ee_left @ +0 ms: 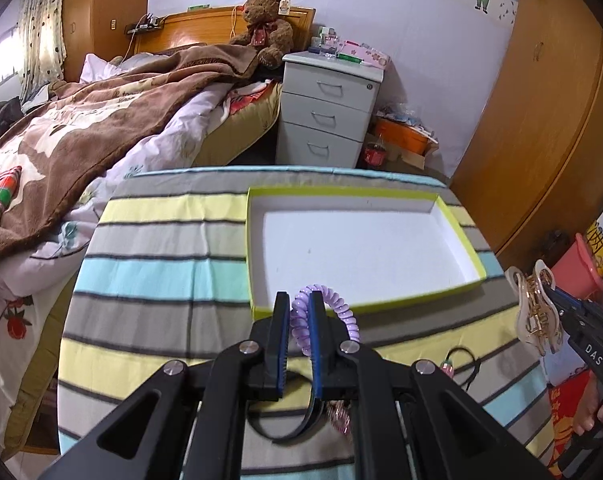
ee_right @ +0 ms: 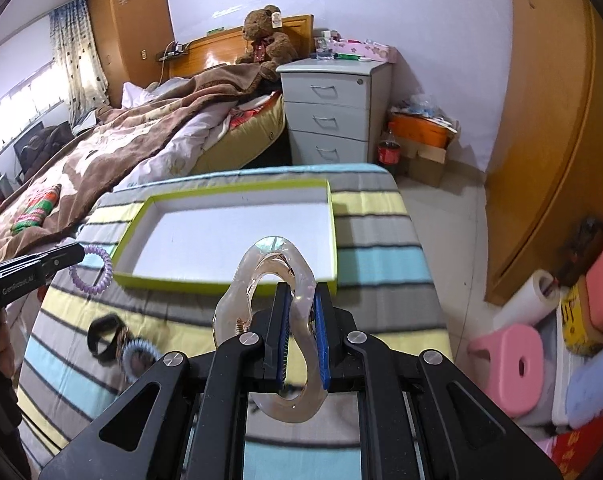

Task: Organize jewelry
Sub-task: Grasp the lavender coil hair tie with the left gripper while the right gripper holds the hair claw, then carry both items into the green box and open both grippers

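My left gripper (ee_left: pixel 300 300) is shut on a purple spiral hair tie (ee_left: pixel 343 314) and holds it above the near edge of a shallow white box with a lime-green rim (ee_left: pixel 257 308). The hair tie (ee_right: pixel 97 270) and left gripper (ee_right: pixel 71 254) also show at the left of the right wrist view. My right gripper (ee_right: pixel 300 290) is shut on a translucent beige hair claw clip (ee_right: pixel 269 268), in front of the box (ee_right: pixel 329 280). The clip (ee_left: pixel 535 312) and right gripper (ee_left: pixel 553 292) show at the right of the left wrist view. The box is empty.
The striped cloth-covered table (ee_left: pixel 153 240) carries a black band (ee_right: pixel 103 336), a grey spiral tie (ee_right: pixel 139 354), a black loop (ee_left: pixel 467 360) and a pink piece (ee_left: pixel 339 418). A bed (ee_left: pixel 81 128) stands left, a grey drawer unit (ee_left: pixel 325 108) behind, a pink stool (ee_right: pixel 509 368) right.
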A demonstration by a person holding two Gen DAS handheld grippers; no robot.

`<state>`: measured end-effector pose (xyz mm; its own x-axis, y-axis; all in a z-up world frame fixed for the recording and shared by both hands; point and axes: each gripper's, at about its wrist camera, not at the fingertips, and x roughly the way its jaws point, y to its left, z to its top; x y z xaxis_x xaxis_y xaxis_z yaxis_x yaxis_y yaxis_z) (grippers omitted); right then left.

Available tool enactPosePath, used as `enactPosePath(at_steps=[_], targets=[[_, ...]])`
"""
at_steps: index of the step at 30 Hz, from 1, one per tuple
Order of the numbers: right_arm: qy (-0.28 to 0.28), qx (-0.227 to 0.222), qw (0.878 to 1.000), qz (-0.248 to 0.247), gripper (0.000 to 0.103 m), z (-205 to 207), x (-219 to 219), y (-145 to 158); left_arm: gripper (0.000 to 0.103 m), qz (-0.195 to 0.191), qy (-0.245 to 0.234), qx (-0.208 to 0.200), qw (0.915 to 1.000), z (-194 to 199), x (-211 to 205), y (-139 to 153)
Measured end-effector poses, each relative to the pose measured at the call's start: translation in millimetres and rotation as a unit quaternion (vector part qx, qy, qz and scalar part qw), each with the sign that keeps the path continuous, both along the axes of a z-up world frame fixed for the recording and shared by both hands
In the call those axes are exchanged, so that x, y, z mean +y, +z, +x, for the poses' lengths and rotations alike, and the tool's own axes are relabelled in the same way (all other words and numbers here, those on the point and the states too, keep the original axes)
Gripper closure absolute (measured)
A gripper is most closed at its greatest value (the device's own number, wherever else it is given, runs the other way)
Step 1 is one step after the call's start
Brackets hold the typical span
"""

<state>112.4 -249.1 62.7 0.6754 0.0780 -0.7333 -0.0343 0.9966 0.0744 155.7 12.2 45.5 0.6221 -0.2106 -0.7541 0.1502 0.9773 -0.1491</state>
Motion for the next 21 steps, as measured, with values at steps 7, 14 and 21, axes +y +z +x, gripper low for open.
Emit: enactPosePath(at_steps=[7, 14, 21], targets=[[0.008, 0.008, 1.000, -0.013, 0.091, 40.6, 2.6, -4.0, 0.093, -0.012, 0.006, 0.001, 0.9999, 31.9, -5.2, -2.8], [0.015, 0.031, 0.999, -0.018, 0.091, 83.1, 3.4, -18.2, 0.093, -0.027, 0.013, 0.004, 0.9996, 67.1, -6.3, -8.9], [0.021, 0.061, 0.997, -0.035, 0.091, 120.9, 6.5, -39.3, 0.093, -0.022, 0.013, 0.021, 0.9995, 99.0, -10.1, -25.3]])
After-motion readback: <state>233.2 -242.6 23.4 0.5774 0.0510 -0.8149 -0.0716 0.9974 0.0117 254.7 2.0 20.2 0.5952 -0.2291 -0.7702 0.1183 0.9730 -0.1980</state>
